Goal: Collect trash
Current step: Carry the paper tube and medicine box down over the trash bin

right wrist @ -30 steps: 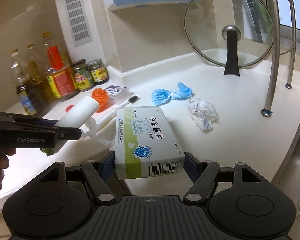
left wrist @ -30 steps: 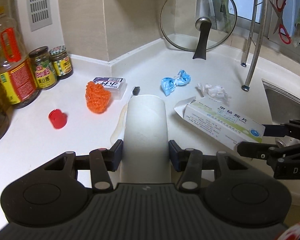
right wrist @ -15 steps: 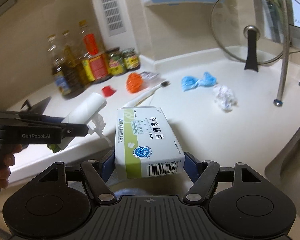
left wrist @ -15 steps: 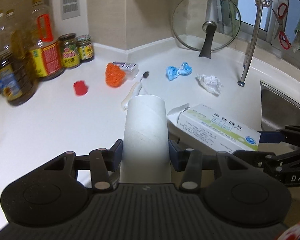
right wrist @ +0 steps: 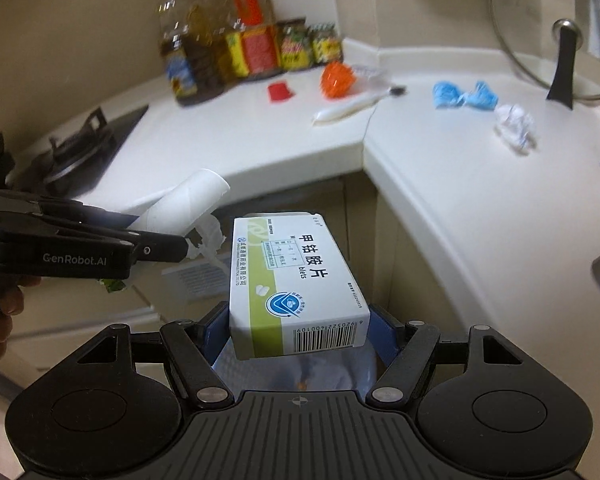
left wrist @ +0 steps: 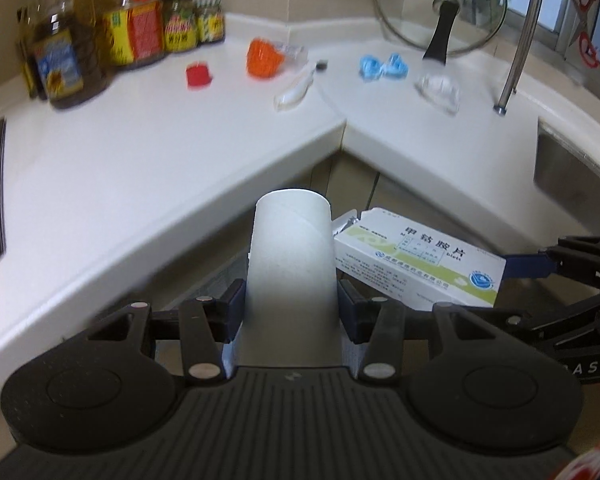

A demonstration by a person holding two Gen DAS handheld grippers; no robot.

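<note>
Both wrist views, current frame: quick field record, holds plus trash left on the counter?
left gripper: shut on cardboard tube
right gripper: shut on medicine box
position: both past the counter edge, in front of the cabinets
below box: bag-lined bin, likely
left on counter: blue wad, white crumpled wrapper, orange ball, red cap, toothbrush

White countertop [left wrist: 148, 152] (L-shaped) bears bottles [left wrist: 64, 60], blue wrapper [left wrist: 382, 67], crumpled tissue [left wrist: 438, 87]
</note>
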